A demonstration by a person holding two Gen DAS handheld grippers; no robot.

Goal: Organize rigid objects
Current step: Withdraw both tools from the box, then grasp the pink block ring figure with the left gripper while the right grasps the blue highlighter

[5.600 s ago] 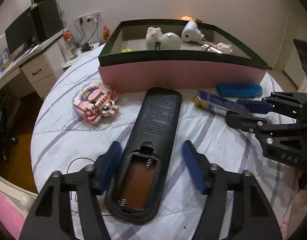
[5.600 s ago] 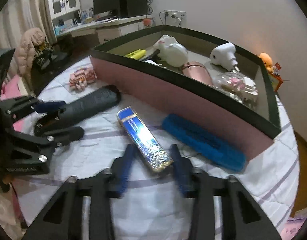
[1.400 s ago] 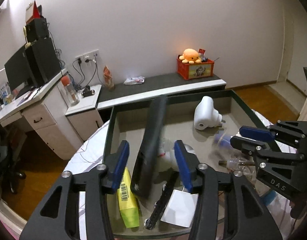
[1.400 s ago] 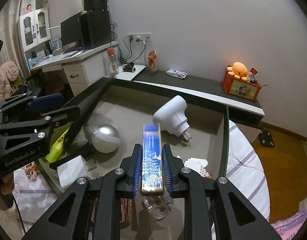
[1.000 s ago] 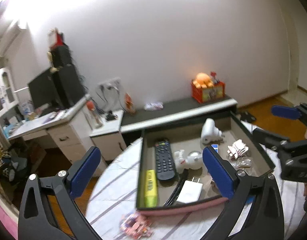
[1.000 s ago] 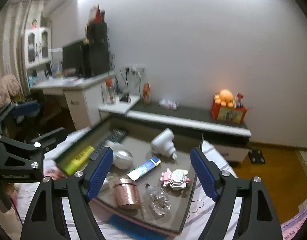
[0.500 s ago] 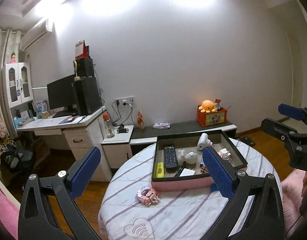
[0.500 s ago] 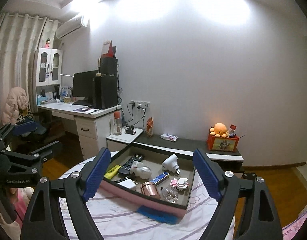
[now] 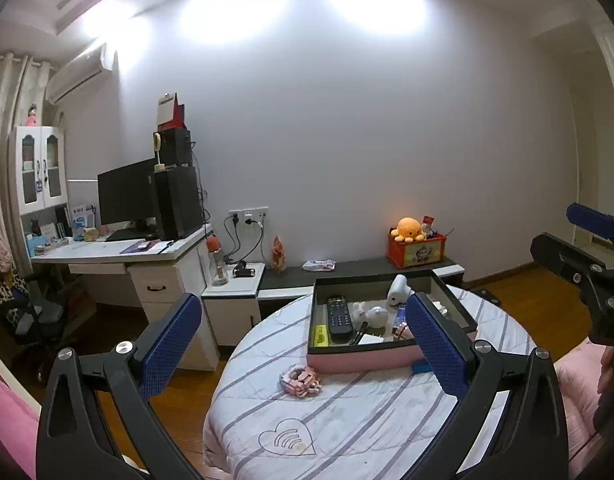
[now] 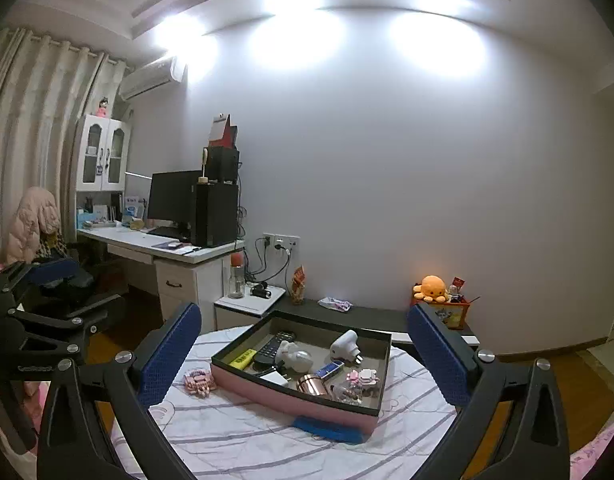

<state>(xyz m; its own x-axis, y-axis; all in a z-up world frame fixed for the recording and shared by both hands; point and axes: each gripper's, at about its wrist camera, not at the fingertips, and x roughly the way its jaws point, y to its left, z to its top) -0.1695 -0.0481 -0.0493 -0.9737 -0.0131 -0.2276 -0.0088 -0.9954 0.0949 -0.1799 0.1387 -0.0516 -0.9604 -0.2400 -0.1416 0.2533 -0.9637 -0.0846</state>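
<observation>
Two empty, wide-open grippers, left gripper and right gripper, hover well back from the pink toy-brick block on the table's left edge, nearer the left.

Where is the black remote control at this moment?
In the left wrist view, the black remote control lies in the left part of the pink-sided tray, between the yellow bar and white figurine.

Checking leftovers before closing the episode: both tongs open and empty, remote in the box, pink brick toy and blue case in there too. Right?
One error: the blue case lies on the table outside the box, against its pink front wall, as the right wrist view shows. The pink brick toy and remote are inside; both tongs are open and empty.
</observation>
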